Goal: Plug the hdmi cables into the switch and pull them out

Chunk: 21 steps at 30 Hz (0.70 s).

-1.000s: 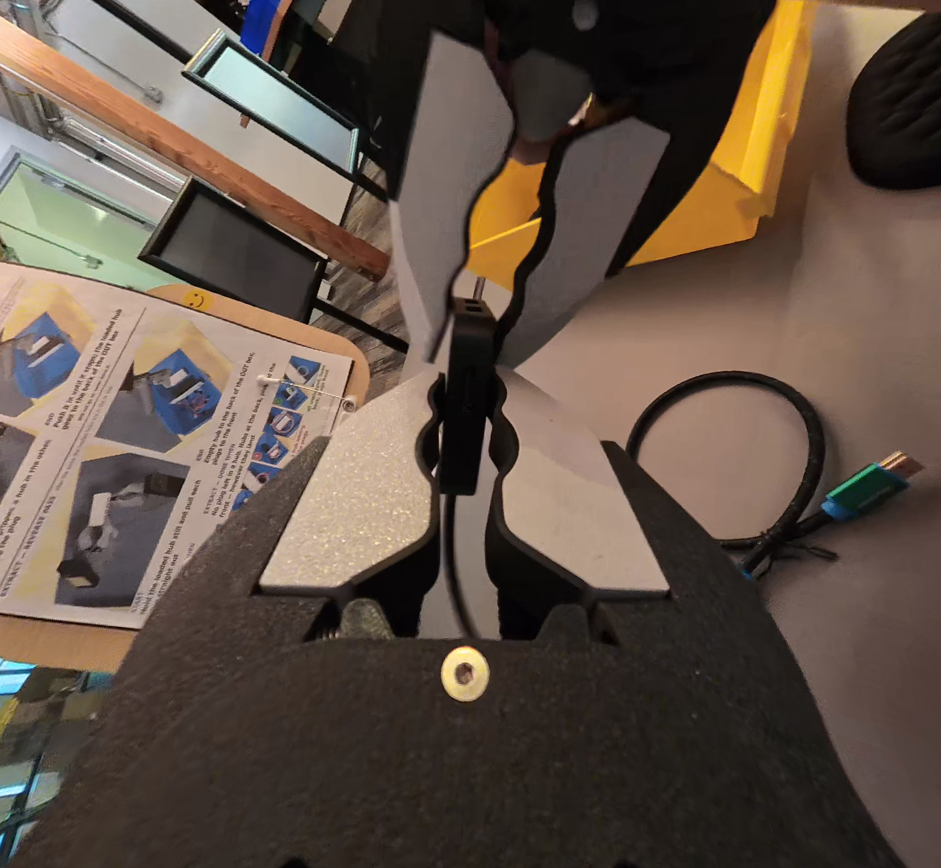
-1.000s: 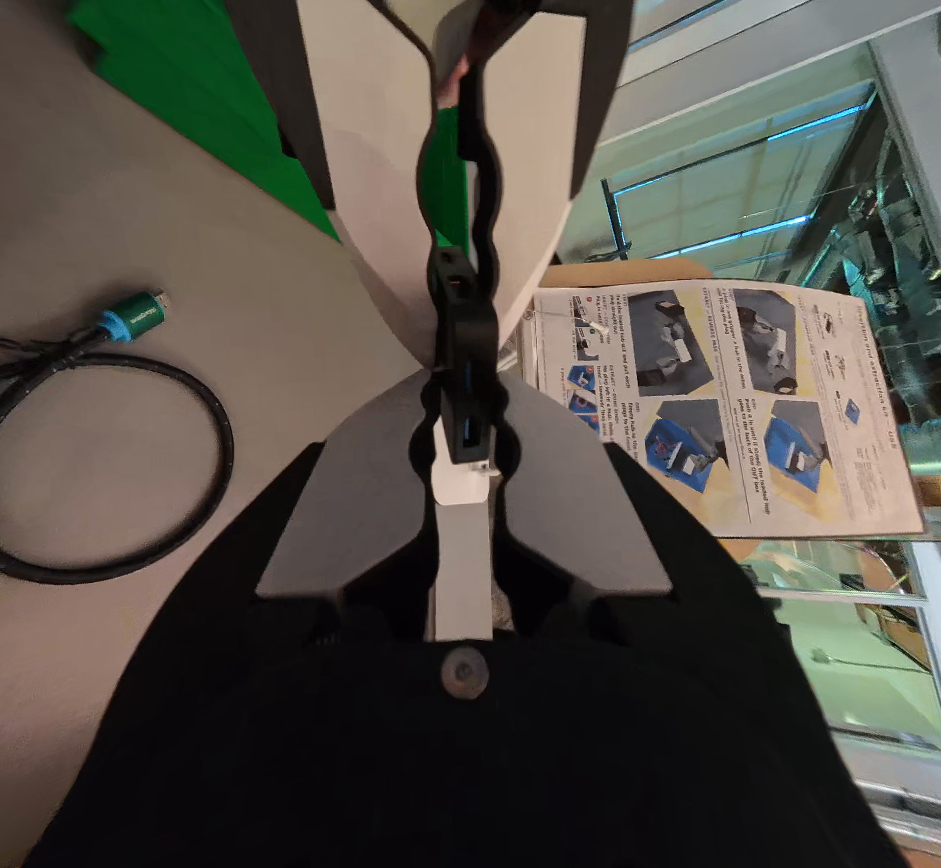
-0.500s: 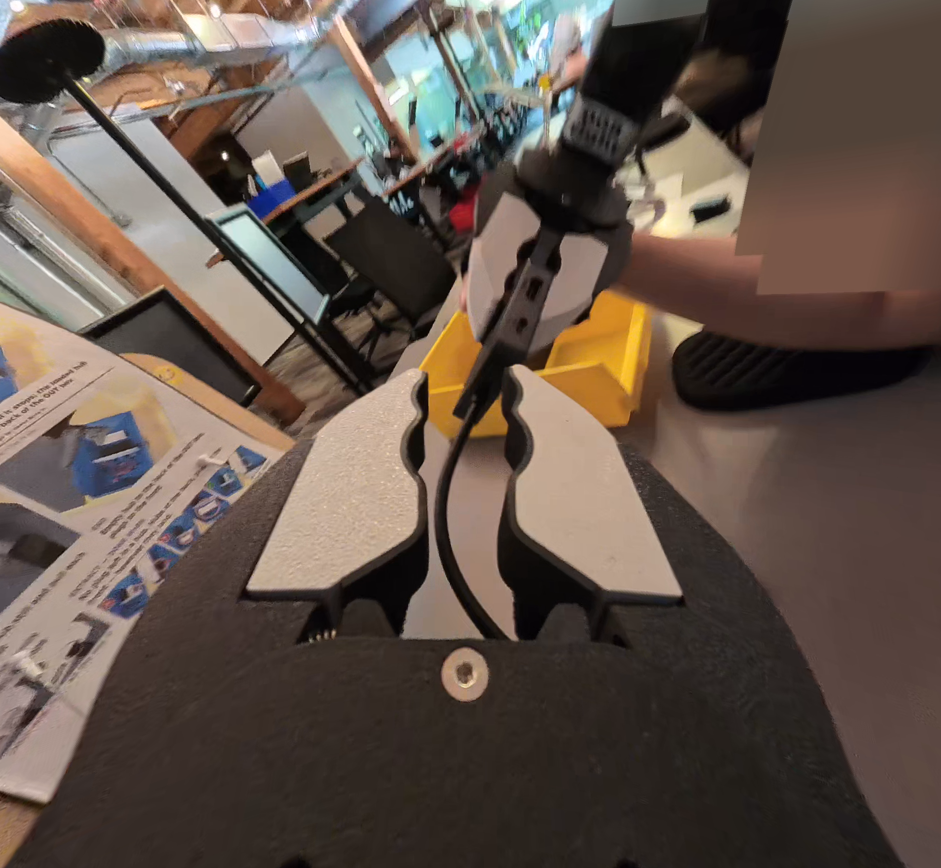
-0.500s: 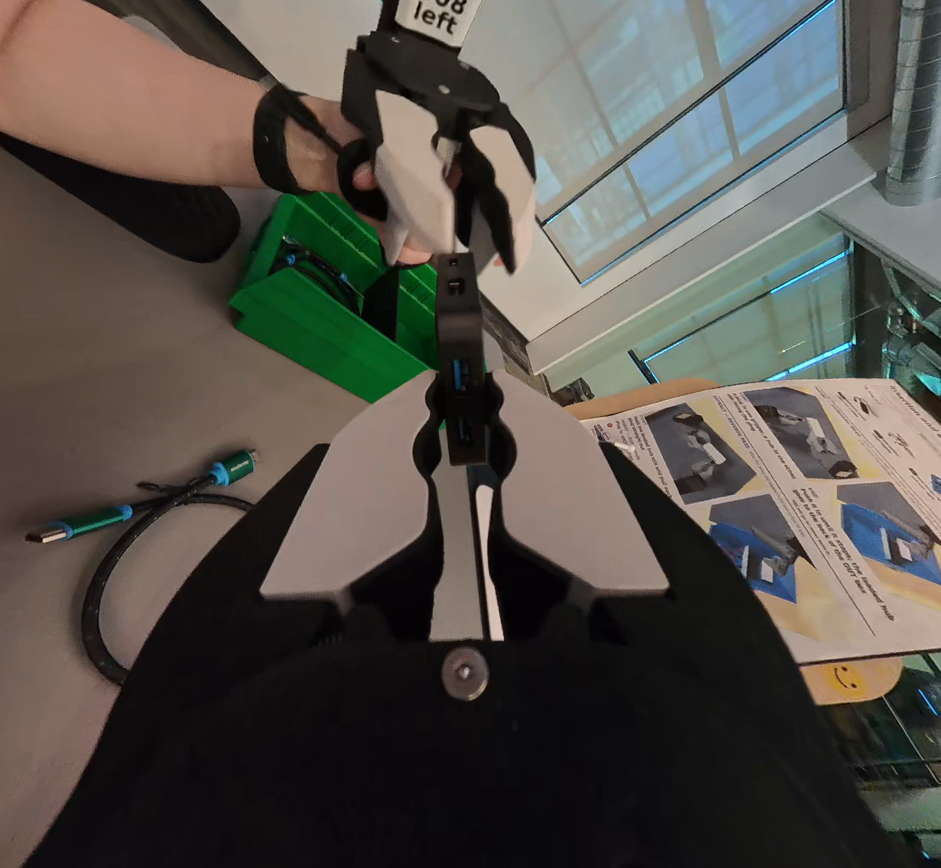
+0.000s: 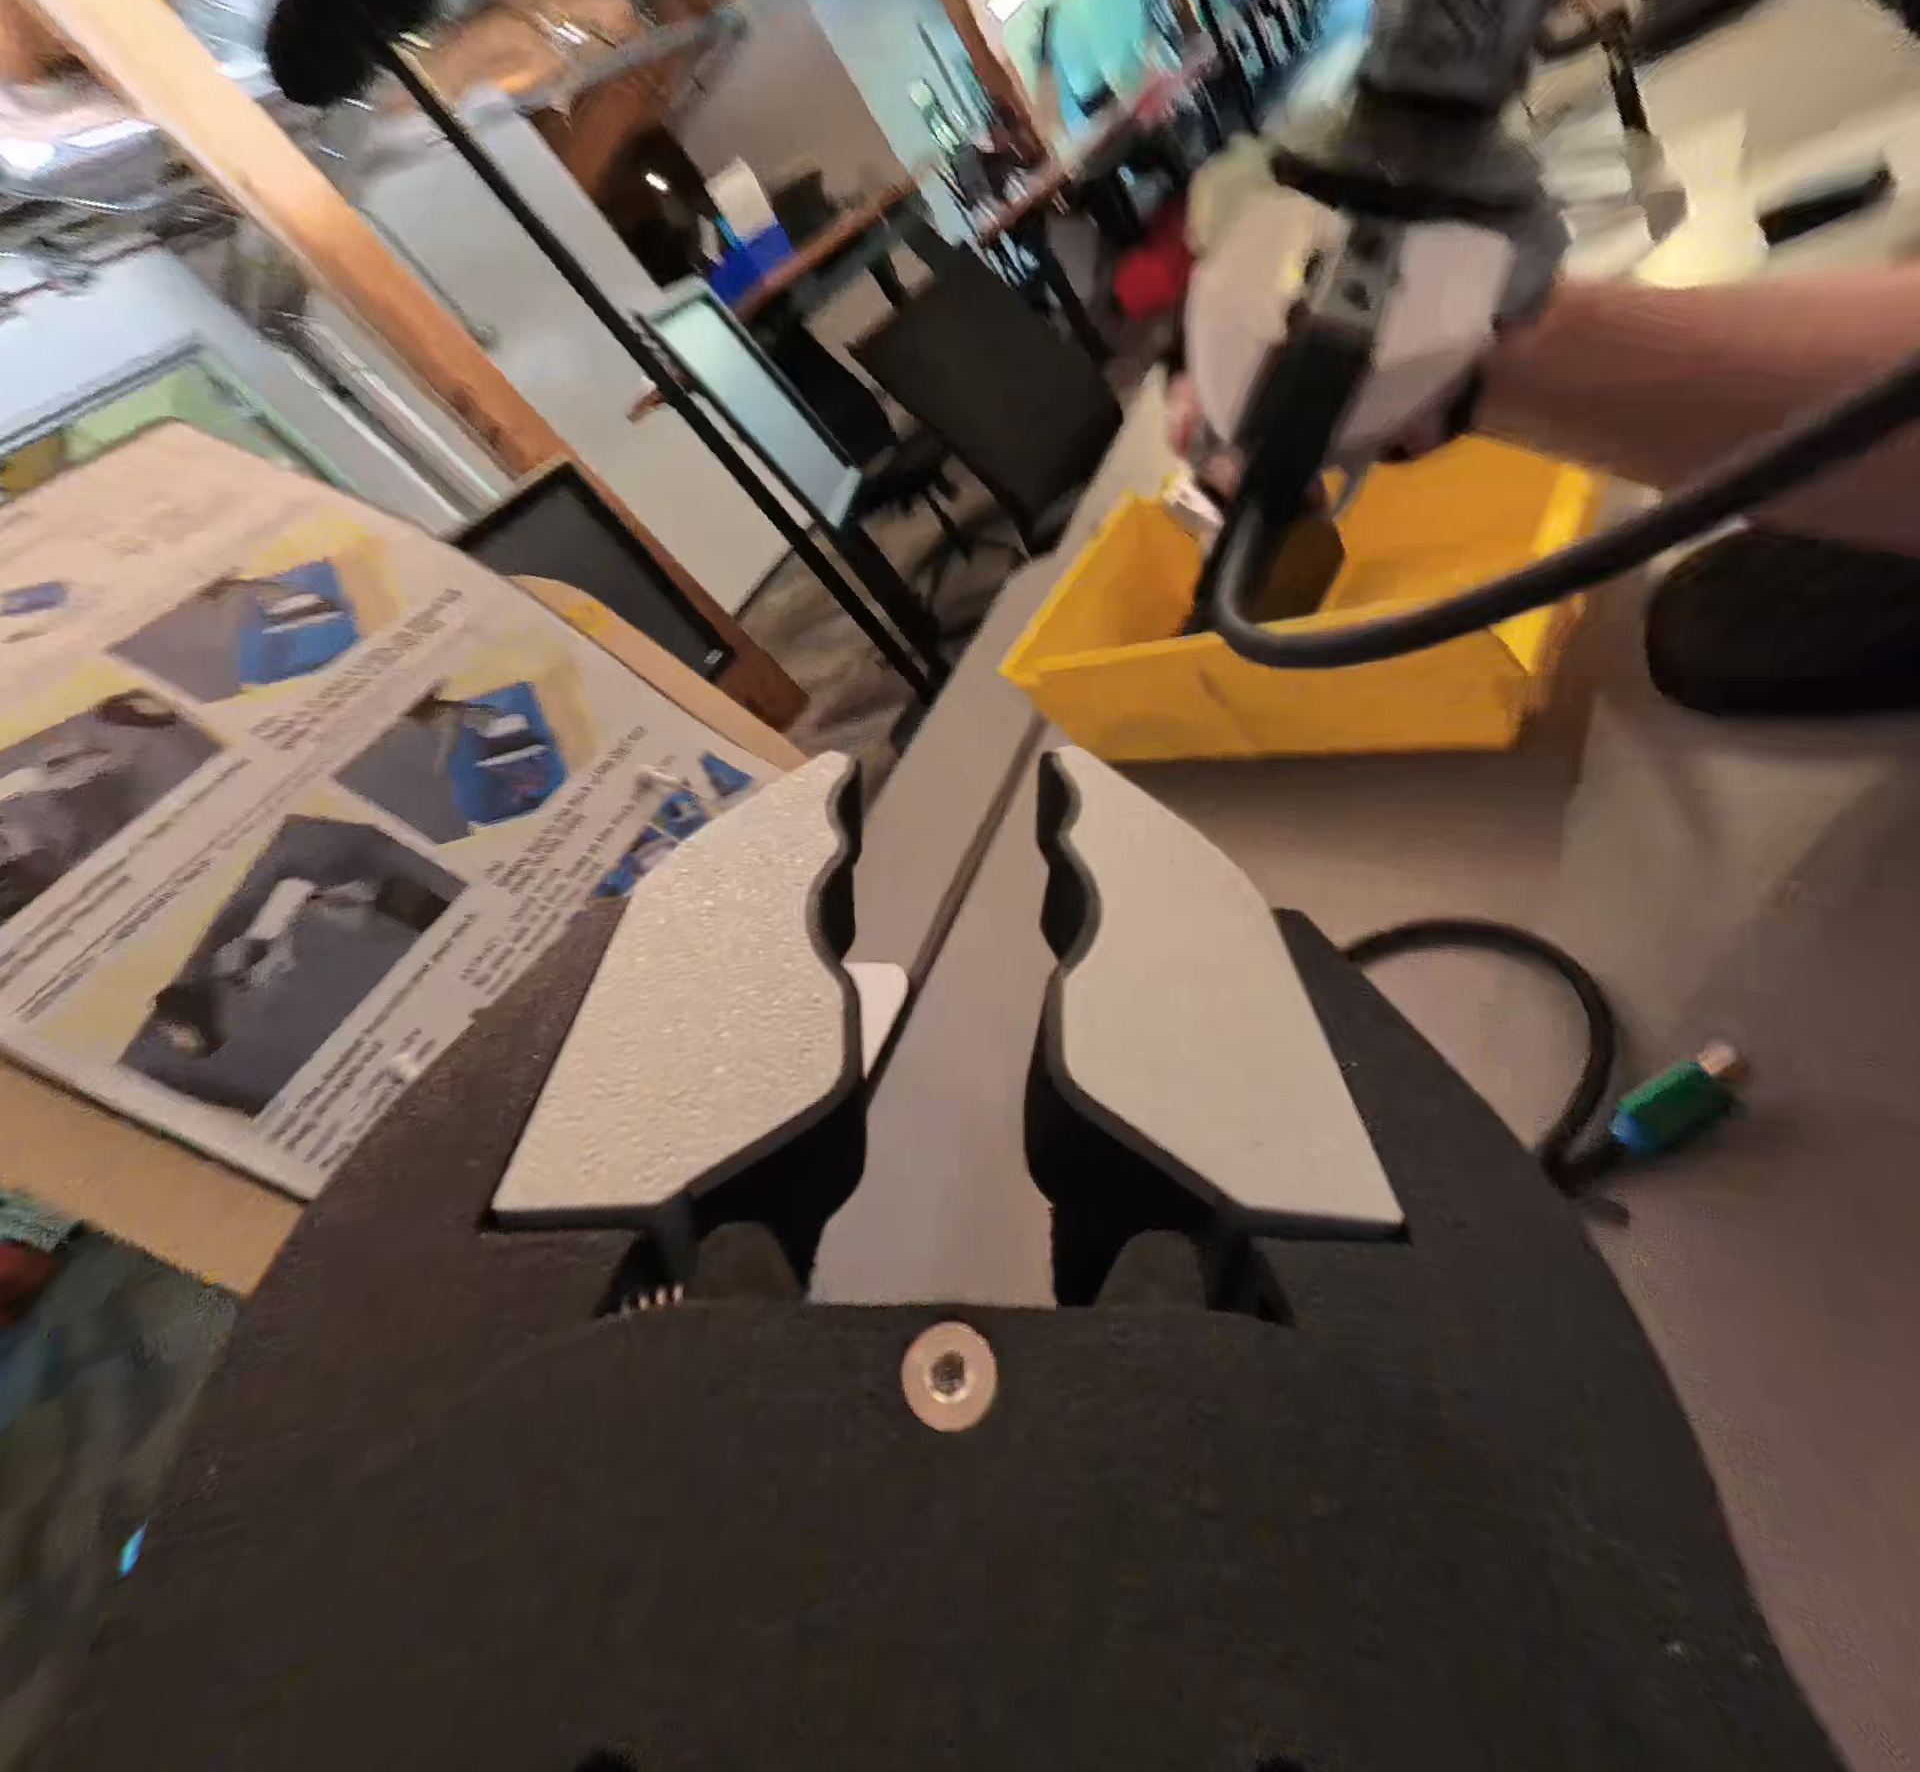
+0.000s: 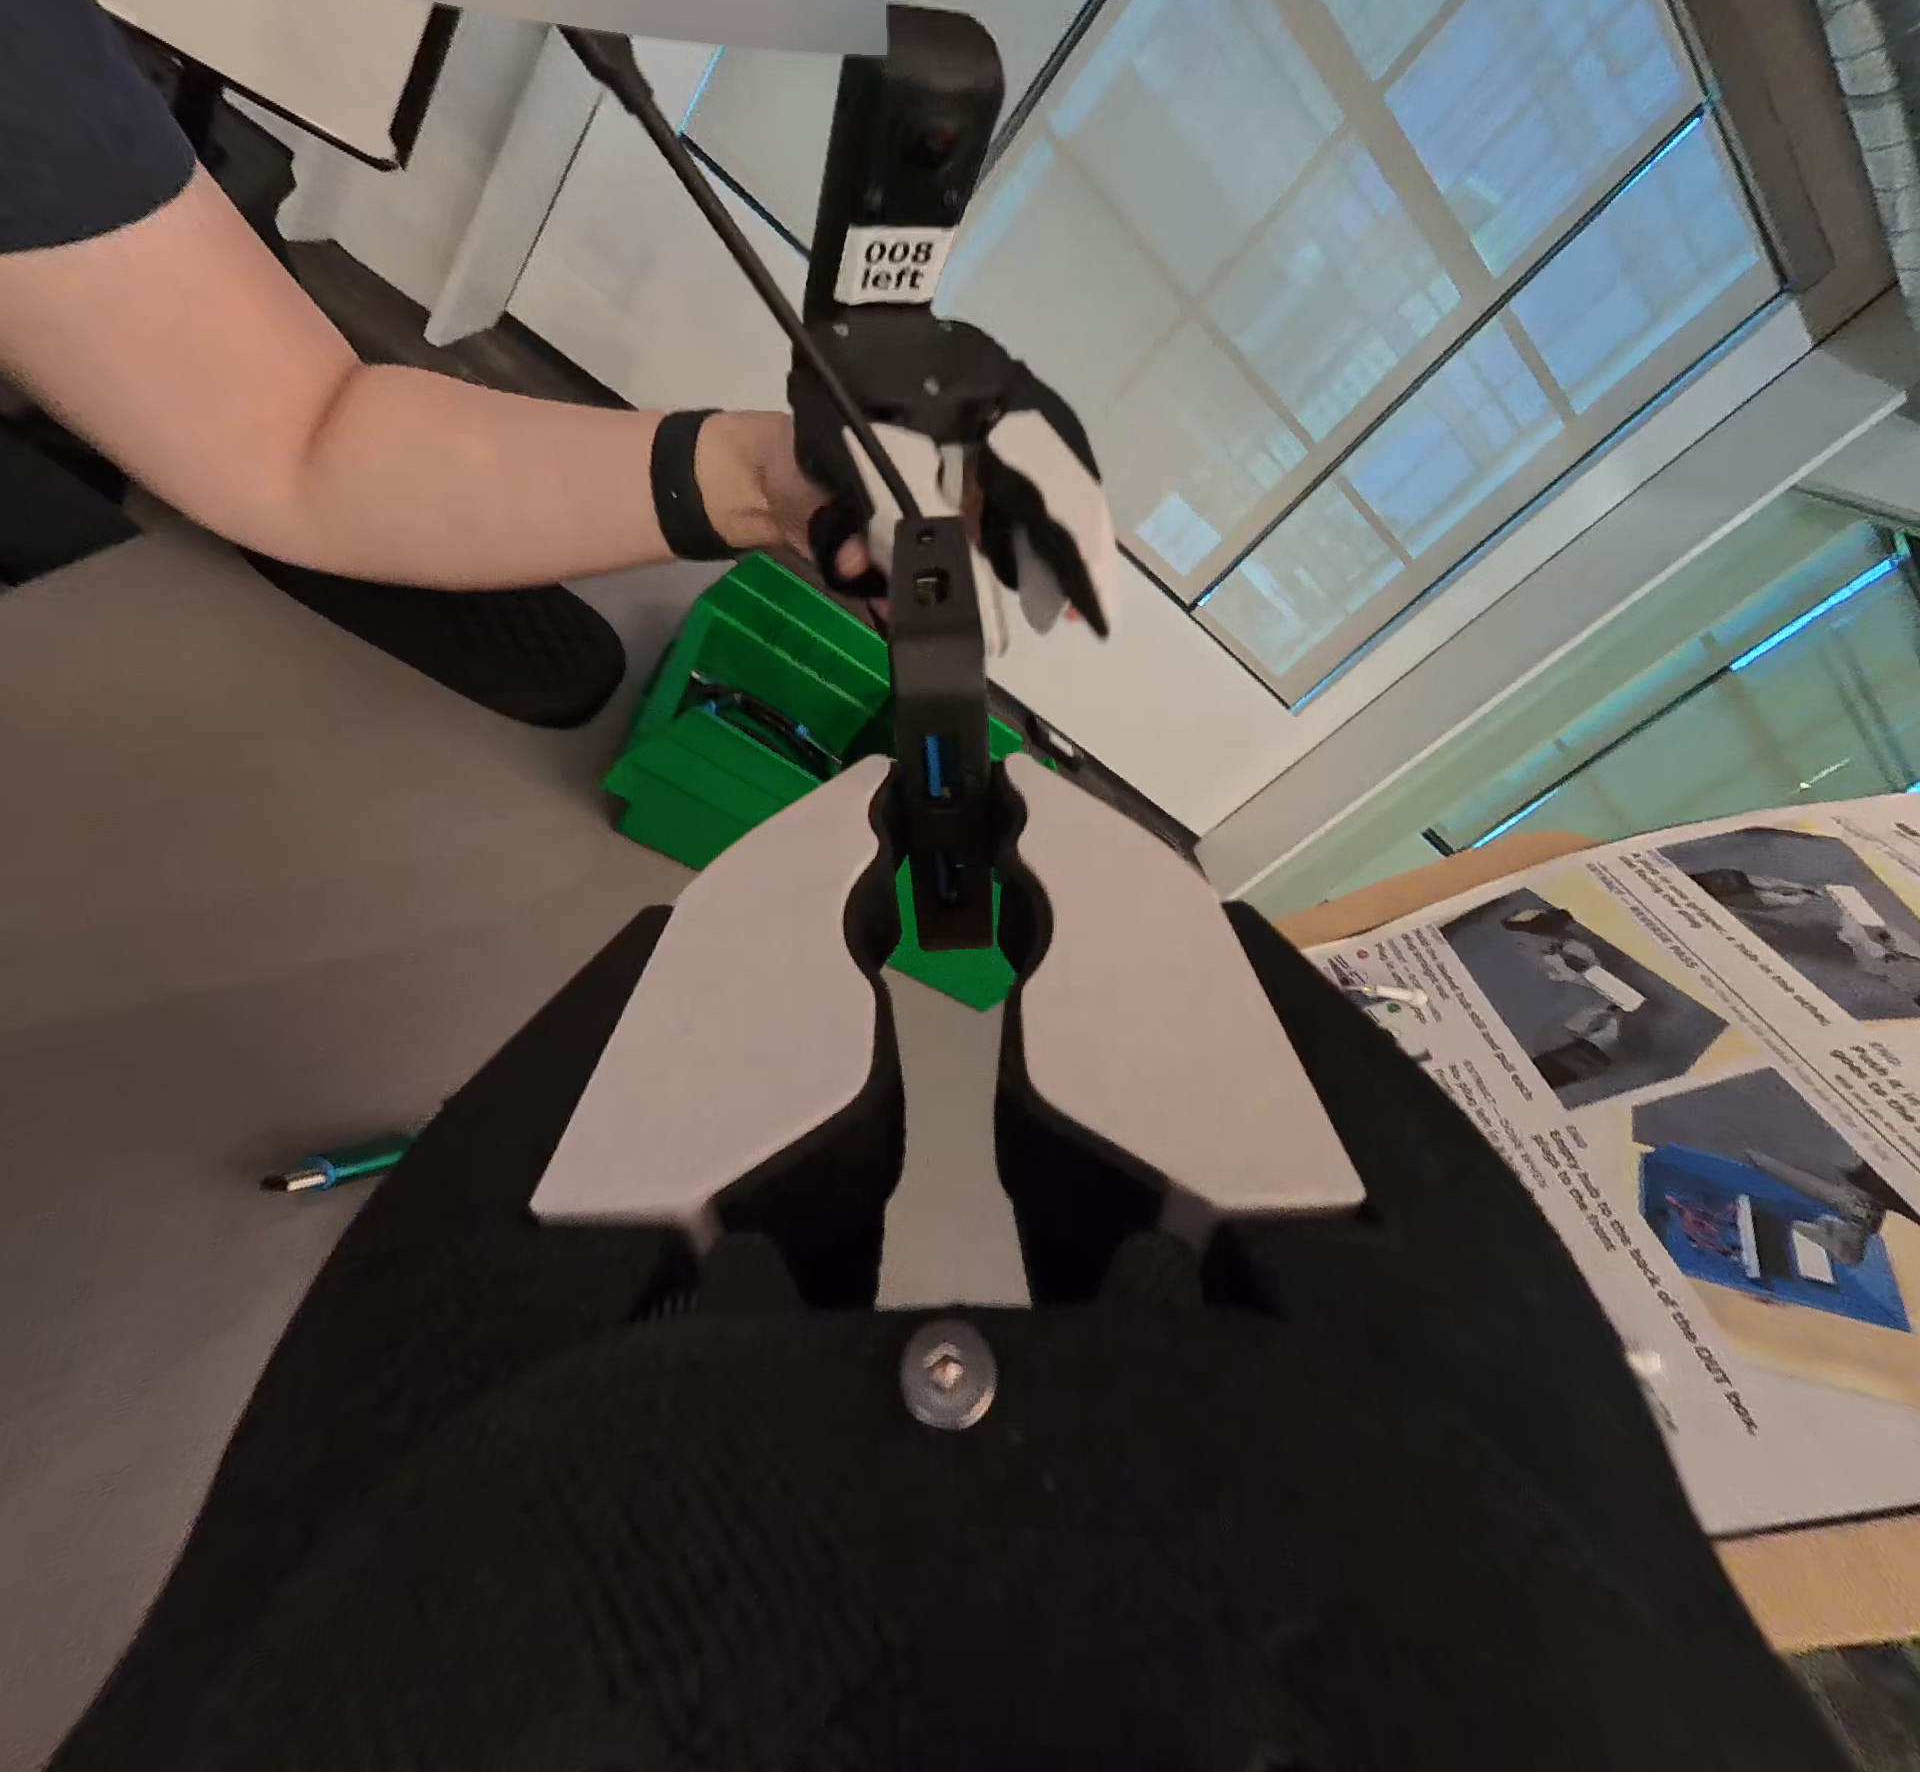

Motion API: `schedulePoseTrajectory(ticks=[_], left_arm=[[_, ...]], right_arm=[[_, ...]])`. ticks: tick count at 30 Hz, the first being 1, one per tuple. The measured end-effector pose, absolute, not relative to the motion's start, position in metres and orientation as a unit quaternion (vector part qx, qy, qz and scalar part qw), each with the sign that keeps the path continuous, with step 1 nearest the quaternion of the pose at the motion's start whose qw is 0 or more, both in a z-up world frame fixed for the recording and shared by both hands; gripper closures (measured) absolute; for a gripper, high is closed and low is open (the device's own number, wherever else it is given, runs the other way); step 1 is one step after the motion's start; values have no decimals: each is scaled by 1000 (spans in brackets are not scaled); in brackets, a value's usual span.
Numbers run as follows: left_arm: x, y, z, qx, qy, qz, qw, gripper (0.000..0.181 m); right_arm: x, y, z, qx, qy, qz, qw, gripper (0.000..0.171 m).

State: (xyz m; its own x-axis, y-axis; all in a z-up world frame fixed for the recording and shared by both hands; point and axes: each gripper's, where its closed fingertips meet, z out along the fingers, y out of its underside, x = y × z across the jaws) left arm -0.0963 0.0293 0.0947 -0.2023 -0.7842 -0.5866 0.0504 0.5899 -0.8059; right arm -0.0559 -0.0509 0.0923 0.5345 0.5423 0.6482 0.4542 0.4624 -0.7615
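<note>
My right gripper point(image 6: 945, 777) is pinched on the switch point(image 6: 940, 735), a slim black box that sticks up past my fingertips with its ports facing the camera. A black cable point(image 6: 748, 257) runs from the switch's far end up and off to the left. My left gripper point(image 5: 945, 777) has its fingers apart with nothing between them, just bare table. In the right wrist view it sits just beyond the tip of the switch.

Stuff around: a yellow bin point(image 5: 1299, 673) right behind the switch in the left wrist view, and a green bin point(image 6: 748, 735) behind it in the right one. A coiled cable point(image 5: 1538, 1005) with a green and blue plug point(image 5: 1662, 1104) lies flat on the grey table point(image 5: 1714, 891), off to the side and well apart from both grippers. A printed instruction sheet point(image 5: 260, 787) sits on a wooden board by the table's edge.

The room is an open workshop with big windows point(image 6: 1403, 268), monitors and a black stand. The tabletop between the bins and the coil is free.
</note>
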Motion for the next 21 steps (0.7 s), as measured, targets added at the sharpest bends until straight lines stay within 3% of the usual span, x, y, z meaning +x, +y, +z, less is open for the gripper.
schedulePoseTrajectory(ticks=[2, 7, 16, 21], left_arm=[[-89, 8, 78, -242, 718, -361, 544, 140], [-82, -35, 71, -175, 726, -389, 540, 140], [-78, -47, 65, -139, 736, -339, 569, 165], [-73, -41, 62, -145, 733, -318, 583, 167]], right_arm=[[-59, -50, 90, -517, -487, 30, 704, 157], [-71, -47, 82, -508, -504, 34, 698, 157], [-79, -37, 65, -529, -524, 9, 668, 157], [-74, -32, 63, -535, -515, -2, 670, 156]])
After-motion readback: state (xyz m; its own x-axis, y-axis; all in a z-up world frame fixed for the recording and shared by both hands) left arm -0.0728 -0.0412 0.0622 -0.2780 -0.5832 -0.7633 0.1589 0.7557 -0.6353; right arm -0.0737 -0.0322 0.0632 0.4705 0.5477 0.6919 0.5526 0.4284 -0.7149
